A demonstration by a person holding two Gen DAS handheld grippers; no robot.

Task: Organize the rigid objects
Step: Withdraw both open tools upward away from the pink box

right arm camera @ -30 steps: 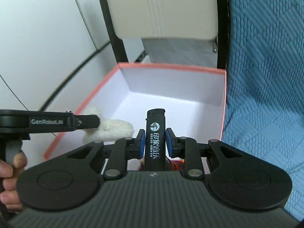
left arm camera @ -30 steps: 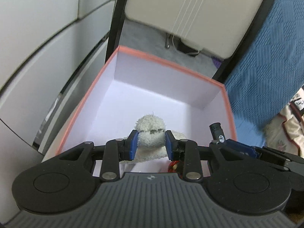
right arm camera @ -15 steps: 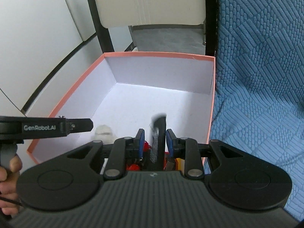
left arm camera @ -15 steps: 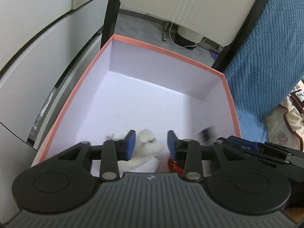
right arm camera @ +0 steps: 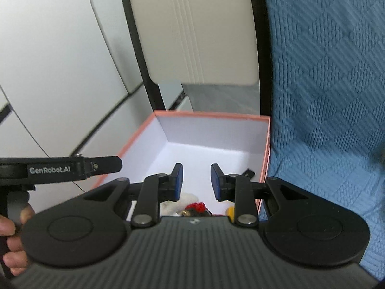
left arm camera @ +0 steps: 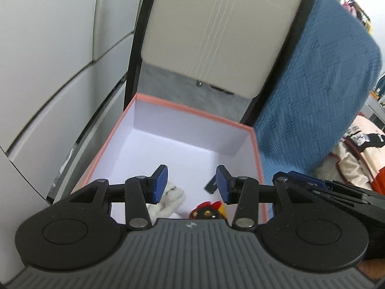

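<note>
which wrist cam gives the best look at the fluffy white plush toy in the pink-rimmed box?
Left wrist. The fluffy white plush toy lies on the floor of the pink-rimmed box, with its head and body showing beside a blue pad of the left gripper. In the right wrist view only a sliver of it shows behind the right gripper.

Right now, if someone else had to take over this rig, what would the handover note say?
Left gripper: jaws opening, nothing between them, above the box.
Right gripper: open, empty, also above the box.
Pink-rimmed box: holds the white plush toy near the front, a red and yellow toy beside it, and the black lighter lying on the floor toward the right wall.
Done: plush and lighter are both in the box, free of the grippers.
Left: nothing else to sort shows in these views; look around for further items before reaching again.
</note>
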